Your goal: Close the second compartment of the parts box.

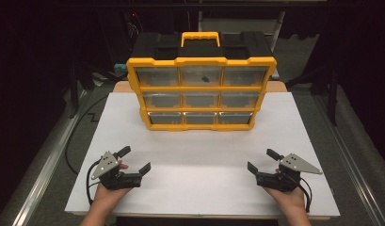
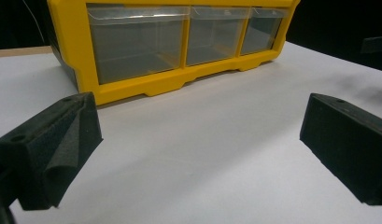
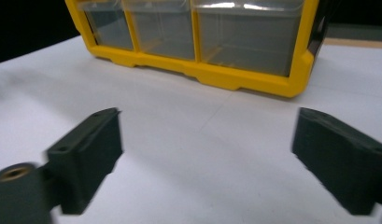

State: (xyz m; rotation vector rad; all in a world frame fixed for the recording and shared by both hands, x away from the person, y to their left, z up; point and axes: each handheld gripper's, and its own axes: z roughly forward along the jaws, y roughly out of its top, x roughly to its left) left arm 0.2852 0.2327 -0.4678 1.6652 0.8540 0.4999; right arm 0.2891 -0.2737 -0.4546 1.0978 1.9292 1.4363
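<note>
Two grippers, left gripper (image 1: 134, 159) and right gripper (image 1: 260, 159), are resting wide apart and empty at lower frame. Organizer case (image 1: 201, 93) is standing upright at upper centre, well apart. Probably rigid, bulky, slick plastic; top handle (image 1: 200, 38) looks the best grab point.

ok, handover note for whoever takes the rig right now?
Left gripper: open, nothing between its jaws, low over the white table at its near left.
Right gripper: open, nothing between its jaws, near right of the table.
Yellow drawer organizer: stands upright at the far middle of the table, nine clear drawers facing the person, all pushed in. A small dark item lies in the top middle drawer; what it is can't be told.
Done: nothing visible.
Left: reaching the organizer; both grippers are well short of it.
</note>
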